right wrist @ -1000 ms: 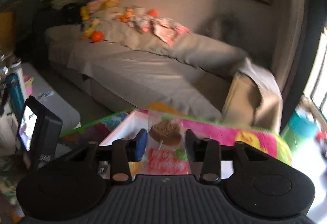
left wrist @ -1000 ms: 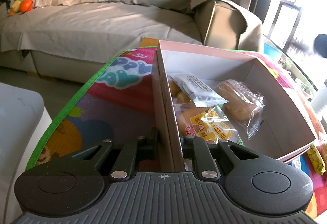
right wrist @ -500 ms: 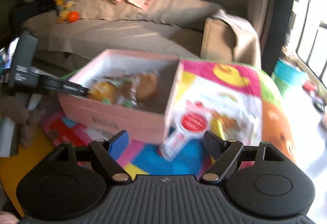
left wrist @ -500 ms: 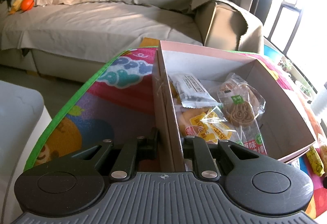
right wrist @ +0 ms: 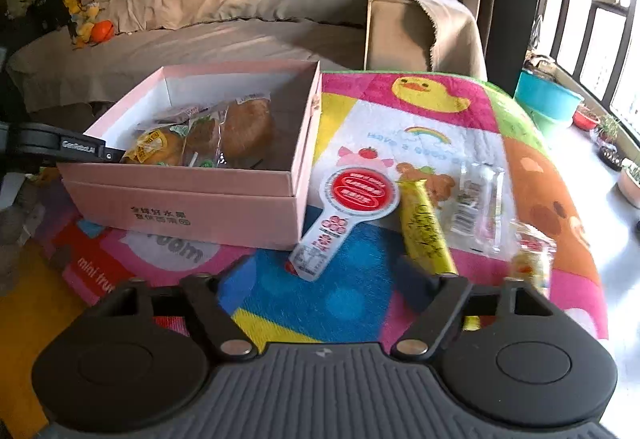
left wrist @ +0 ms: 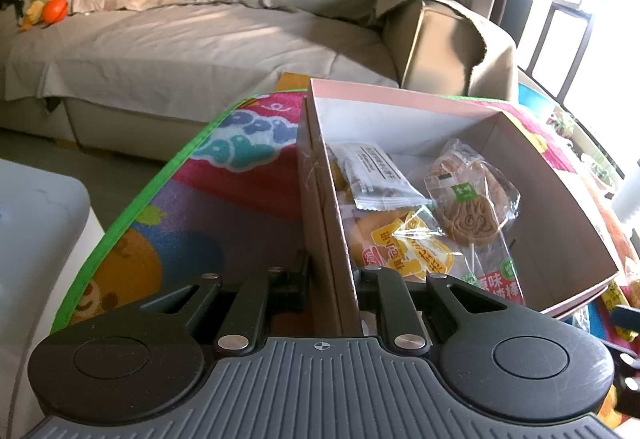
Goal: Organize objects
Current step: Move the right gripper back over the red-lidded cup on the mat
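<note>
A pink cardboard box [right wrist: 188, 215] stands on a colourful play mat; it also shows in the left wrist view [left wrist: 400, 99]. It holds several wrapped snacks, among them a bear lollipop [left wrist: 470, 217]. My left gripper [left wrist: 334, 271] is shut on the box's left wall [left wrist: 320, 199]. My right gripper [right wrist: 324, 279] is open and empty, low over the mat. Just ahead of it lie a red round-headed packet [right wrist: 352, 203], a yellow snack stick [right wrist: 426, 231] and a clear wrapped packet [right wrist: 478, 199]. A small snack [right wrist: 530, 259] lies at the right.
A beige sofa [right wrist: 240, 35] with clothes and toys runs behind the mat. A teal bowl [right wrist: 546, 99] and plant pots stand by the window at right. A white block [left wrist: 36, 223] sits left of the mat.
My right gripper let the bear lollipop go into the box, opened, and drew back and down toward the loose snacks on the mat. The left gripper kept its hold on the box wall.
</note>
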A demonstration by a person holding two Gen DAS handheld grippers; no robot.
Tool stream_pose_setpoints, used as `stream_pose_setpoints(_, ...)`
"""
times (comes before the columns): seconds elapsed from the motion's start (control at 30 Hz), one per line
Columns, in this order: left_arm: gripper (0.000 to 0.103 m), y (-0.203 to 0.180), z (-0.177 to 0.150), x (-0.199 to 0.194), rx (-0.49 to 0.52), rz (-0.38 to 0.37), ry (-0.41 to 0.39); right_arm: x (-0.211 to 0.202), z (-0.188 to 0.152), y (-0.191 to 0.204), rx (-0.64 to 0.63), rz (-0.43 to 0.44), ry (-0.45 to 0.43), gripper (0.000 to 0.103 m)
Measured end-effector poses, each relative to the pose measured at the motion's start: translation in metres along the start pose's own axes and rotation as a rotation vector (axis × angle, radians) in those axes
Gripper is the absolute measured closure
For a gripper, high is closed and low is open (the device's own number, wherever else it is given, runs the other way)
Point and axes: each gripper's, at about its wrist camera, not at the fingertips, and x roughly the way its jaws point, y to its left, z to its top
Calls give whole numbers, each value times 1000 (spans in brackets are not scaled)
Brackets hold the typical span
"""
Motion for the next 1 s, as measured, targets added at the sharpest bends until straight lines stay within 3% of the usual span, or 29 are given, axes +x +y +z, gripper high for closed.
stream_pose_setpoints(0.1,86,0,-2,-1,5,3,1,15,3,-1,19,-9,30,67)
stream_pose_setpoints(0.27,86,0,-3,-2,8,6,1,10,-3,-16,64,-56,27,81)
stream_pose_setpoints(0.47,87,-1,-3,-2,11,10,1,-6,-18,-42,140,-114,46,80)
stream_pose_setpoints(0.63,87,-1,-3,-2,15,14,3,-20,-26,-36,116,-36,51,80)
stream_pose_setpoints(0.7,87,-1,-3,-3,16,15,4,-26,-24,-33,95,-24,30,75)
stream_pose_setpoints(0.87,87,-1,-3,-3,16,14,3,-32,-9,-40,81,-96,-41,69)
stream_pose_setpoints(1.0,87,-1,-3,-3,16,14,4,-12,2,-56,76,-191,-21,69)
